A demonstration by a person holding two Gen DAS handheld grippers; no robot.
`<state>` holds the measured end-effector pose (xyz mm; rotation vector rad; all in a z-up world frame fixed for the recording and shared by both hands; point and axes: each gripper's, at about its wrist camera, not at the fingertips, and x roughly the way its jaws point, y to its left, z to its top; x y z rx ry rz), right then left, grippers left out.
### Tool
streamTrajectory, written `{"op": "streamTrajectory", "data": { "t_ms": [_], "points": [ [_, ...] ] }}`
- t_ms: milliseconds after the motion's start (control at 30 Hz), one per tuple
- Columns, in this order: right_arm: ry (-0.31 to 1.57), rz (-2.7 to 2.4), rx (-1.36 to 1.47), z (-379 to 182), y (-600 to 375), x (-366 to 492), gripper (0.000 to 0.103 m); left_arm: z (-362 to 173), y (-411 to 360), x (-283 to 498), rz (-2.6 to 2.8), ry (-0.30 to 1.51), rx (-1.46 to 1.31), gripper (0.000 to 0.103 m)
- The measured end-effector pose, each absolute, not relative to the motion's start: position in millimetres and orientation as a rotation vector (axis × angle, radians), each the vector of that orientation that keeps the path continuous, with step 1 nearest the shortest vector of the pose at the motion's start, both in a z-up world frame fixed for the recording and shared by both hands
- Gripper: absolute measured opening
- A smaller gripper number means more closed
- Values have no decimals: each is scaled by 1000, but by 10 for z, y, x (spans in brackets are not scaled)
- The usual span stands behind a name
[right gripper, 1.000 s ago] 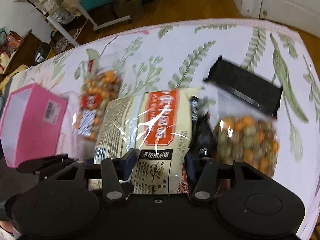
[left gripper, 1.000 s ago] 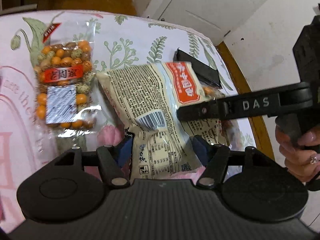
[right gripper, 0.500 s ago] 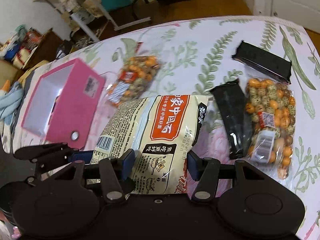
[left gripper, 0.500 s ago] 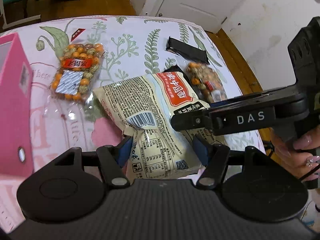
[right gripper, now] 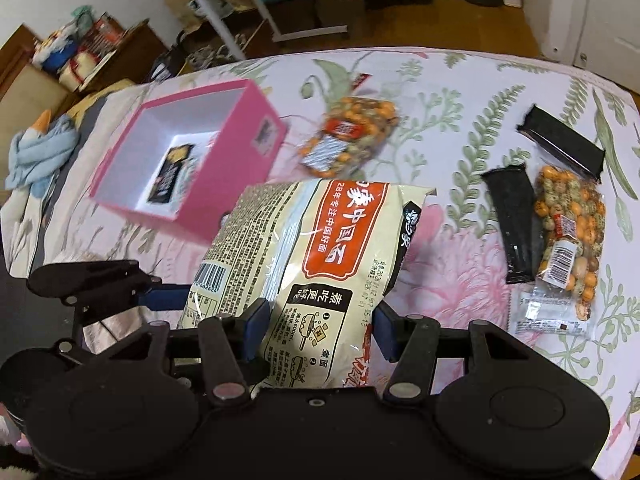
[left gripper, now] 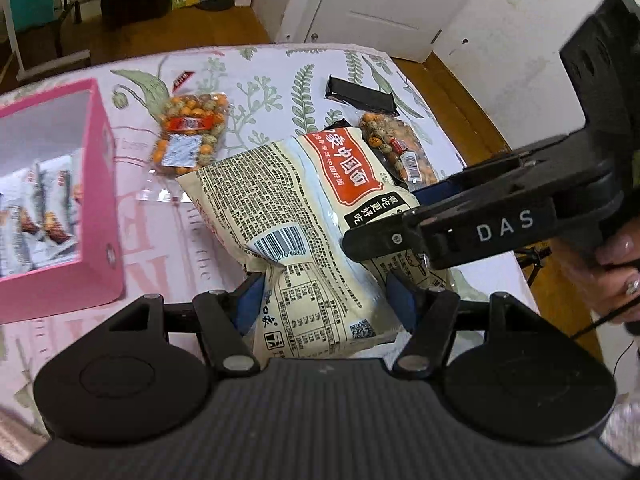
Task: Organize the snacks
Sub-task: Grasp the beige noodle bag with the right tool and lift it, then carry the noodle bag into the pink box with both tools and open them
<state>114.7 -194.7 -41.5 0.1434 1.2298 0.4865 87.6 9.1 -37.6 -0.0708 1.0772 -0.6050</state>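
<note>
Both pairs of jaws pinch one cream noodle bag (right gripper: 320,248), the left gripper (left gripper: 326,300) and right gripper (right gripper: 318,330) each clamping its near end at lower centre of its view, the bag raised over the floral tabletop (right gripper: 460,92). Two clear peanut packs lie there, one (right gripper: 348,136) above the bag, one (right gripper: 568,224) at right beside two black packets (right gripper: 514,224) (right gripper: 560,142). One pink box (right gripper: 240,148) stands open at upper left, snack packets inside.

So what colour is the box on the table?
Pink outside, white inside; the box shows best in the right wrist view.
</note>
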Motion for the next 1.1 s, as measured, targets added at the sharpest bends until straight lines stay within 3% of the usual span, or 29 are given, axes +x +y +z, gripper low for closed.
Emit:
{"op": "streamTrajectory", "data": {
  "t_ms": [333,433,567,800,1100],
  "points": [
    [1131,617,125,9,-1538,1121,61,-35,650,730,-584,988,-53,65],
    [1086,674,150,45,-1418,1237,56,35,855,785,-557,950,-23,65],
    [1057,717,200,-35,-1233,1493,47,73,1097,934,-508,903,25,65],
    [1043,770,224,-200,-675,2043,47,-20,1650,1392,-419,894,-6,65],
    [1173,755,219,-604,-139,2514,47,-452,2210,1879,-363,926,-77,65]
  ]
}}
